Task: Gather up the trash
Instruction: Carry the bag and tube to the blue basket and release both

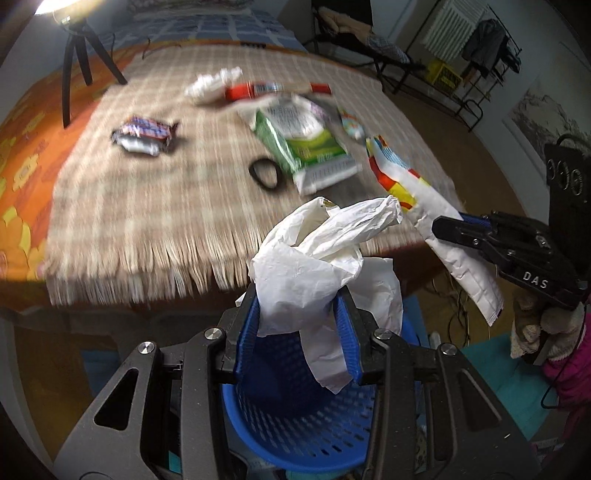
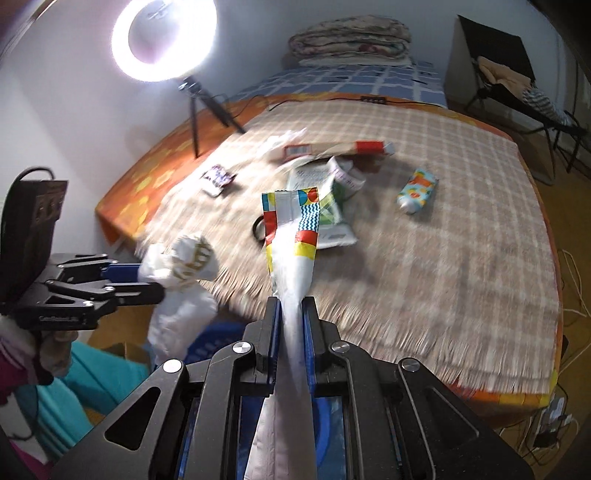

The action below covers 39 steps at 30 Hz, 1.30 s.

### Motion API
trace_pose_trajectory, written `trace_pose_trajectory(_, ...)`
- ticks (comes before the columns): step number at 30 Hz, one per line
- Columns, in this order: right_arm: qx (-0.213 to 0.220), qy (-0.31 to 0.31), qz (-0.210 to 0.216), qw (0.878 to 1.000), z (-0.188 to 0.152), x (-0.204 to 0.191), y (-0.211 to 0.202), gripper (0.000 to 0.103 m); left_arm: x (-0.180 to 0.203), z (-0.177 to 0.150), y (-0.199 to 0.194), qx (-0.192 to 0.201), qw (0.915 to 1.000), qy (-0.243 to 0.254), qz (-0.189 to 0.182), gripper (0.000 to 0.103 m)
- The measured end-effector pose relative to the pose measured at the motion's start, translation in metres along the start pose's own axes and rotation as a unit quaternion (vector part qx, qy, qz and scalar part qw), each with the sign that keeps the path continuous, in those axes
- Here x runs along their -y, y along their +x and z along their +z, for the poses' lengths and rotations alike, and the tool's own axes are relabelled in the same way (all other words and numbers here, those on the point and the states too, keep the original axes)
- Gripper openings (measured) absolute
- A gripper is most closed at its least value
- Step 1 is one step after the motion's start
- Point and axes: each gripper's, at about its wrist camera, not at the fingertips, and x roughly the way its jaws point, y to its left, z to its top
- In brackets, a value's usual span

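The left gripper point(image 1: 301, 314) has blue ribbed pads, and they pinch a crumpled white paper bag point(image 1: 325, 258). The paper is thin and full of wrinkles, and it puffs out above the pads like a soft cloud. Right under it, at 6 o'clock in the left wrist view, sits a round blue plastic basket point(image 1: 295, 417) with lots of little holes in its wall.

The right gripper point(image 2: 290, 306) has its pads pressed nearly together on a long flat wrapper point(image 2: 291, 236). The wrapper is smooth and shiny, white on the lower part, with red, yellow and blue blocks at the top end (it stands up past the pads toward 12 o'clock). In the left wrist view this gripper shows at 3 o'clock, held by a hand in a knitted glove point(image 1: 535, 325).

The table point(image 2: 443, 258) wears a woven beige checked cloth with a fringe on the near edge. More trash lies on it, around 12 o'clock: a green and white pouch point(image 1: 303, 144), a dark crinkly snack pack point(image 1: 146, 134), a long red and white tube point(image 1: 258, 89), a white crumpled tissue point(image 1: 210, 85), a small colourful carton point(image 2: 417, 192) and a black ring point(image 1: 264, 173). A bright round ring light point(image 2: 164, 35) on a tripod glows at 11 o'clock in the right wrist view.
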Motion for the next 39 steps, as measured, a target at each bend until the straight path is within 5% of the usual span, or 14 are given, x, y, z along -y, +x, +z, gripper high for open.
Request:
trace_pose_trajectory(20,-0.063,-0.01,0.024,0.998,-0.073,-0.028,0.023,0.01,0.006,-0.064,0.03,-0.076,0.9969,0.019,-0.007,0.04)
trace_pose_trajectory(26,-0.084,-0.024,0.021,0.996,-0.082,-0.035,0.035,0.011,0.003,-0.071,0.04,-0.1,0.9949,0.016,-0.002,0.062)
trace_pose_trajectory(29,-0.093,-0.023,0.016,0.995,-0.083,-0.036,0.04,0.017,-0.001,-0.07,0.041,-0.104,0.9946,0.007,-0.002,0.065)
trace_pose_trajectory(33,-0.092,-0.014,0.012,0.996,-0.082,-0.031,0.042,0.04,-0.005,-0.069,0.039,-0.102,0.9948,0.005,0.0,0.065)
trace_pose_trajectory(39,-0.093,-0.008,0.008,0.996,-0.08,-0.027,0.041,0.042,-0.007,-0.064,0.039,-0.098,0.9952,0.0,0.003,0.065)
